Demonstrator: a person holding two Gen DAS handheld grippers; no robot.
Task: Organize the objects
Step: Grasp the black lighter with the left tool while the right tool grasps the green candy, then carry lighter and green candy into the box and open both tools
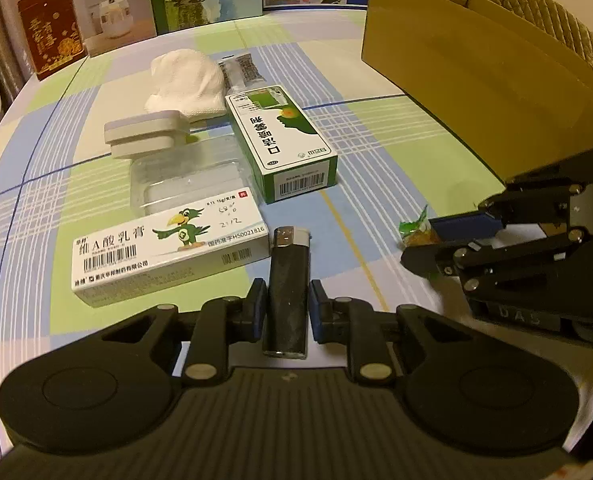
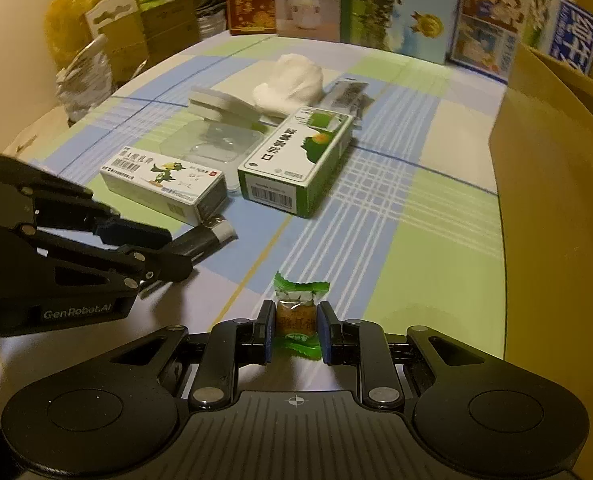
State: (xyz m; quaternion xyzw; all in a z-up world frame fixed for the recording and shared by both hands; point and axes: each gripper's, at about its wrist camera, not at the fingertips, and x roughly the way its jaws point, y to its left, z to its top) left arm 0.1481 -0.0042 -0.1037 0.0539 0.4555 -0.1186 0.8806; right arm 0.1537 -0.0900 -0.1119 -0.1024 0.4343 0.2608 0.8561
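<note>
A black lighter with a silver and white top lies lengthwise between the pads of my left gripper, which is shut on it just above the checked tablecloth. My right gripper is shut on a green-wrapped candy. In the left wrist view the right gripper comes in from the right with the candy at its tips. In the right wrist view the left gripper enters from the left with the lighter sticking out.
On the cloth lie a white ointment box with a green parrot, a green-and-white medicine box, a clear plastic tray, a white flat case, a white cloth wad and a dark sachet. An open cardboard box stands at right.
</note>
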